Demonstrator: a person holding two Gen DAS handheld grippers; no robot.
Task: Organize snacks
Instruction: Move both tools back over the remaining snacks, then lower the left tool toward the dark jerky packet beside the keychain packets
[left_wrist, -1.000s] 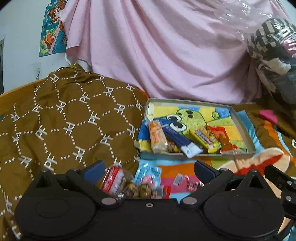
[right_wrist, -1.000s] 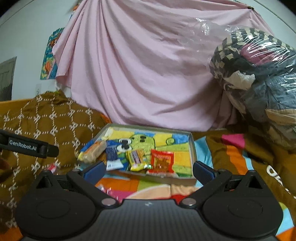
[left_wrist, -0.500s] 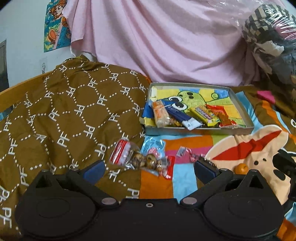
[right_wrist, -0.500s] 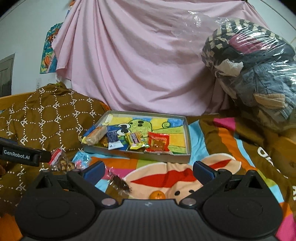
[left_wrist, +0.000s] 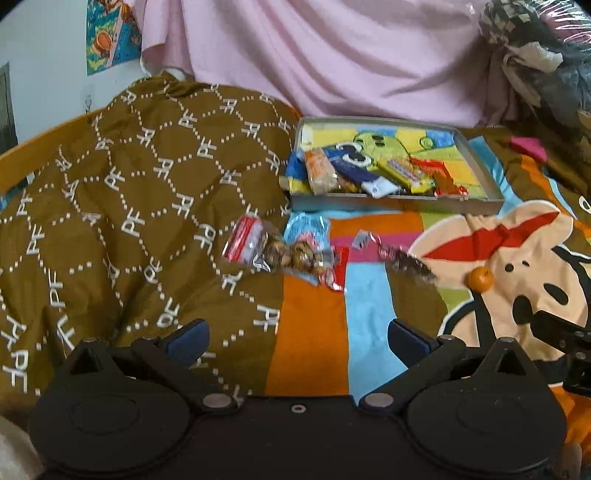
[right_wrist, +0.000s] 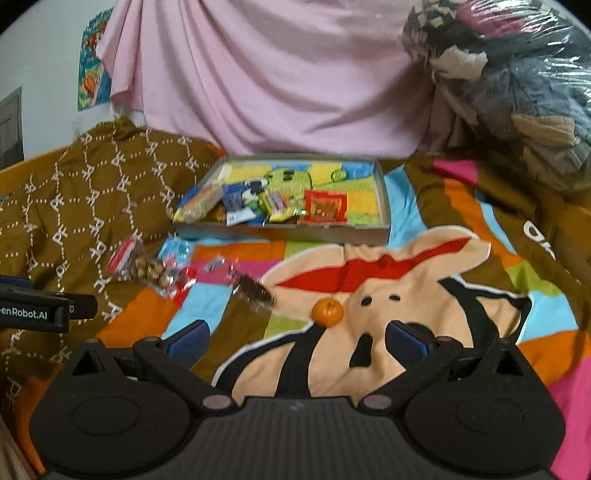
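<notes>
Left wrist view: the left gripper (left_wrist: 297, 338) hangs above the cartoon blanket (left_wrist: 310, 332) with its jaws spread wide and nothing between them. Ahead of the jaws and slightly left of their centre line lies the clear nut packet (left_wrist: 291, 254), with a red-labelled packet (left_wrist: 243, 240) touching its left end and a pale blue wrapper (left_wrist: 306, 227) just behind it. Ahead and to the right lie a dark foil wrapper (left_wrist: 410, 264) and, further right, a small orange fruit (left_wrist: 480, 278), probably a mandarin, though the blur leaves that unsure. Far ahead sits the shallow tray (left_wrist: 391, 202), already holding several bars and packets.

From the right wrist view the right gripper (right_wrist: 297, 338) is likewise released and empty, the fruit (right_wrist: 327, 312) just ahead of its jaws and about centred between them.

The step in hand looks like the approach to the next loose snack, with about half the sorting left. The nut packet's long axis runs left to right across the left jaws, so a grasp would call for lowering forward and closing across its narrow width. The foil wrapper points diagonally, near end to the right.
</notes>
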